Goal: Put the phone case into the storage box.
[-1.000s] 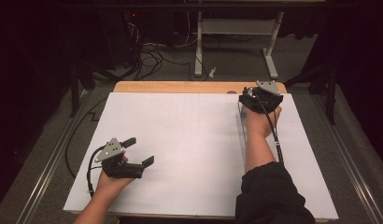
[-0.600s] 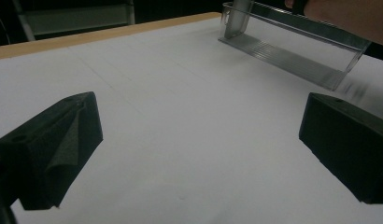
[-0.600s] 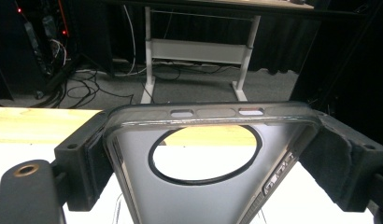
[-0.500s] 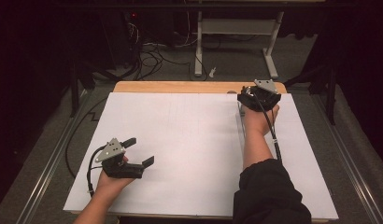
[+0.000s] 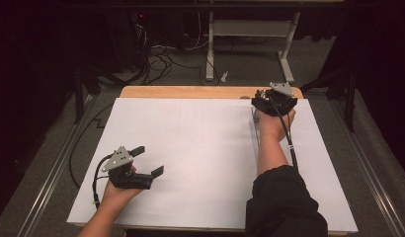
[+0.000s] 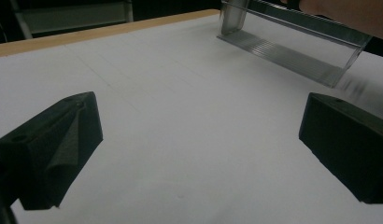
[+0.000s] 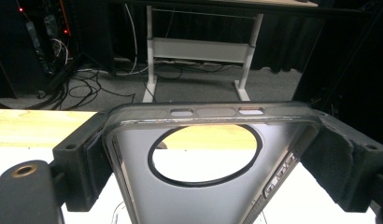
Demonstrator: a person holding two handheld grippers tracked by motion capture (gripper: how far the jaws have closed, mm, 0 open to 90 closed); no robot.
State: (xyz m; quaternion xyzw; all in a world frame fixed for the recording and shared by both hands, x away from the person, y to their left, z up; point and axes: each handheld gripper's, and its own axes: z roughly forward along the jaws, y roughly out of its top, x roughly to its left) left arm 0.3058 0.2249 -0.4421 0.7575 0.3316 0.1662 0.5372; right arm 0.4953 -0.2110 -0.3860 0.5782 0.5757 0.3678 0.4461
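My right gripper (image 5: 264, 100) is at the far right of the table, near its back edge, and is shut on a clear phone case. In the right gripper view its jaws (image 7: 203, 151) press the two long sides of the phone case (image 7: 189, 205), which has a dark rim and a round ring in its back. In the left gripper view the phone case (image 6: 292, 44) hangs tilted, just above the paper. My left gripper (image 5: 150, 160) rests at the near left on the white sheet. Its jaws (image 6: 199, 140) stand wide apart with nothing between them.
A large white sheet (image 5: 200, 158) with faint pencil lines covers the wooden table (image 5: 181, 92). Beyond the table stand a white metal frame (image 5: 250, 29) and loose cables (image 5: 161, 61) on the floor. Metal rails (image 5: 57, 168) run along both sides.
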